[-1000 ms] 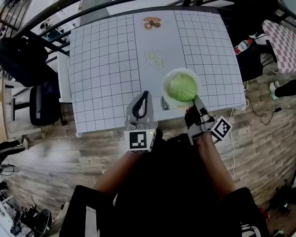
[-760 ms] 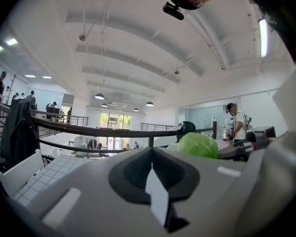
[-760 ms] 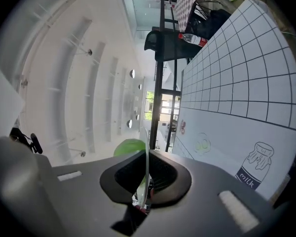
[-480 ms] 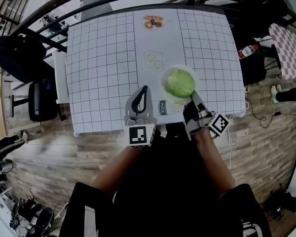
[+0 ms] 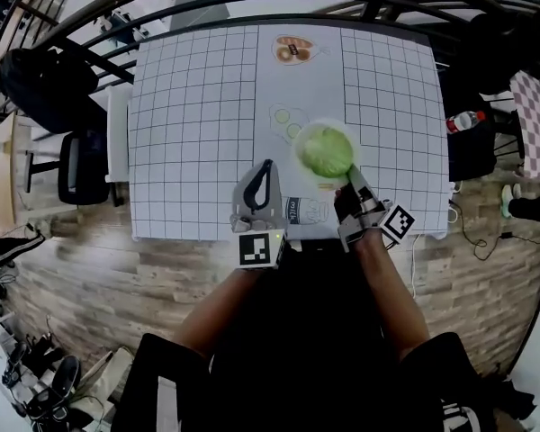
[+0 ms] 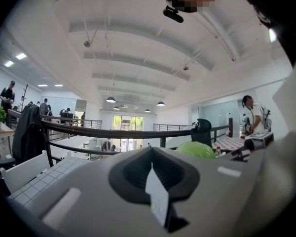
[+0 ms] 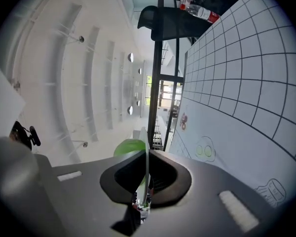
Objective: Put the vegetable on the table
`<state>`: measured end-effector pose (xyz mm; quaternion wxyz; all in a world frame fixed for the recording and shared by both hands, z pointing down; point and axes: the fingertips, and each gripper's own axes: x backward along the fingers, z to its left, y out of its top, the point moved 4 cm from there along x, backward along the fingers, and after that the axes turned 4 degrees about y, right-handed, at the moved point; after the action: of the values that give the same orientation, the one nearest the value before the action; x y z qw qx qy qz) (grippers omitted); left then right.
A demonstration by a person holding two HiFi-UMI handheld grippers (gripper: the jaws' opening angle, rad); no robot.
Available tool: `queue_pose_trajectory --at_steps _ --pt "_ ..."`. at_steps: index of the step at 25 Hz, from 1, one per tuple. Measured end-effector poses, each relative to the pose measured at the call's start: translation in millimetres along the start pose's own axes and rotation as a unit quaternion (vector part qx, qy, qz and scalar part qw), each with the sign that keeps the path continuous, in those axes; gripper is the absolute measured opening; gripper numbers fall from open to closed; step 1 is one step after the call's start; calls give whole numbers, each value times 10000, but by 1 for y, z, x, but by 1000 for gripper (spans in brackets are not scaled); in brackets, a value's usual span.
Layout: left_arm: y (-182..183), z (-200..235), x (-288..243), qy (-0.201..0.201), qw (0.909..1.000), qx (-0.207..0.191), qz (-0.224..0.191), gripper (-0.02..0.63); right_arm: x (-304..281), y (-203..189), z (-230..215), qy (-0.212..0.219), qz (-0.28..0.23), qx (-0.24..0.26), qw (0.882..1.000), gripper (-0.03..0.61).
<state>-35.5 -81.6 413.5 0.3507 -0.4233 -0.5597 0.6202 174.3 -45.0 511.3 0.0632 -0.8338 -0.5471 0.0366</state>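
Head view:
- Vegetable (image 5: 326,151): round, pale green, sits in white plate (image 5: 303,142).
- Plate pos.: toward the near edge of the table (image 5: 189,106), slightly right of centre, over the plain centre strip where it meets the right-hand grid area. Whether the plate rests on the table or is raised: cannot tell.
- Right gripper (image 5: 349,178): at the plate's near rim.
- Left gripper (image 5: 265,171): over the near edge, left of the plate, apart from it.

Right gripper view:
- Right gripper (image 7: 145,174) jaws closed on the thin white plate (image 7: 144,147) rim.
- Vegetable (image 7: 128,147) shows green just beyond the jaws; table (image 7: 246,83) grid at right.

Left gripper view:
- Left gripper (image 6: 151,168) jaws together, nothing held.
- Vegetable (image 6: 197,149) visible beyond, to the right.
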Motion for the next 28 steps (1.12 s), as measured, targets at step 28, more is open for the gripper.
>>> queue_pose_trajectory --at_steps 28 --pt "-19 12 -23 1009 9944 -132 297 9 -70 27 -120 -349 959 187 9946 6"
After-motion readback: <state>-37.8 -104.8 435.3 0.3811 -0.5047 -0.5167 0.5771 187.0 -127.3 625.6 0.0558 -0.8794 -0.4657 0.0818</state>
